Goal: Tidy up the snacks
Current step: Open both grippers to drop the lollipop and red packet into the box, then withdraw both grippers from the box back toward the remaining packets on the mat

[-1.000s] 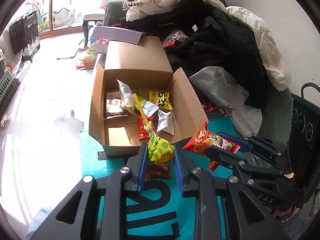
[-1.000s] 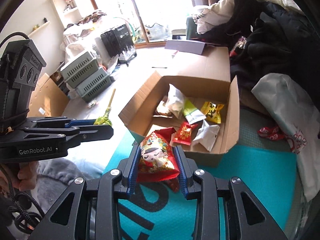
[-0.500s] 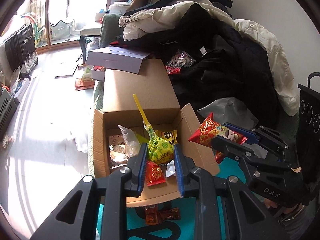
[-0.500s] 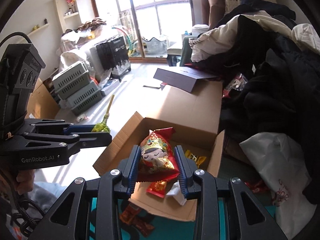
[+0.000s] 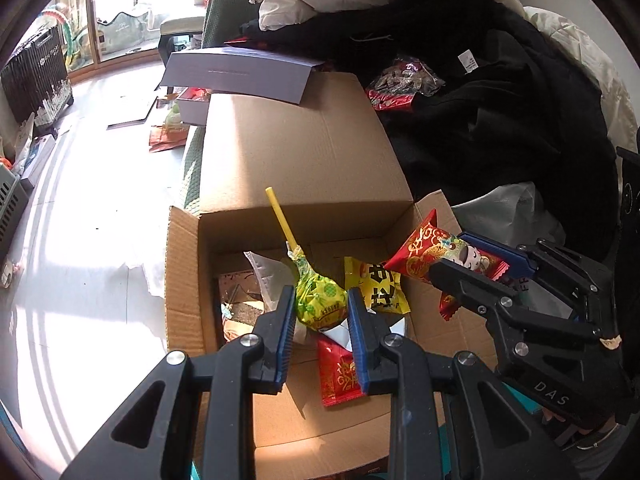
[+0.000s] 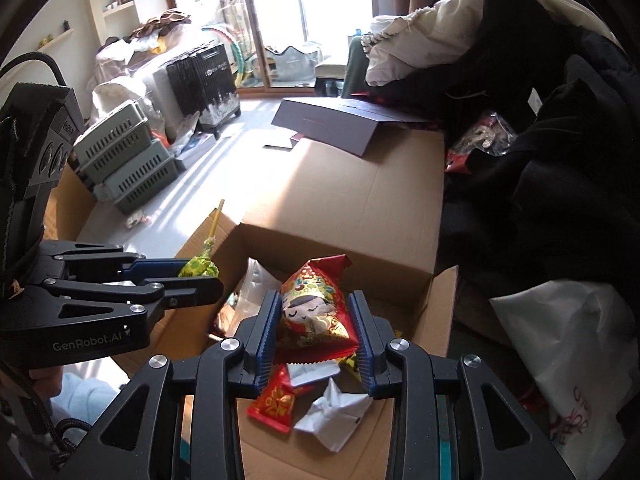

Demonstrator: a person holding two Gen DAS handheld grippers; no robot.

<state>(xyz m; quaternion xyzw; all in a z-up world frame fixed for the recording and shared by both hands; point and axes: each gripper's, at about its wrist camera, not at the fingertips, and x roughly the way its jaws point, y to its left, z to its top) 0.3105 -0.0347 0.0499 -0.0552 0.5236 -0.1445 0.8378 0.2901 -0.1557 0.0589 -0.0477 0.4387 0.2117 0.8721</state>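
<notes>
Low in the middle of the left view, my left gripper (image 5: 320,312) squeezes a round lollipop in green and yellow wrap (image 5: 318,300), its yellow stick pointing up. Low in the middle of the right view, my right gripper (image 6: 314,330) pinches a puffy red snack bag with a cartoon face (image 6: 316,312). I hold both over the open brown cardboard box (image 5: 188,272) so they can drop onto the packets inside. Dark coats (image 5: 500,120) fill the upper right. Sunny white floor (image 5: 80,200) is at left.

Right claw (image 6: 316,334) grips red packet (image 6: 316,316) — over box (image 6: 348,208).
</notes>
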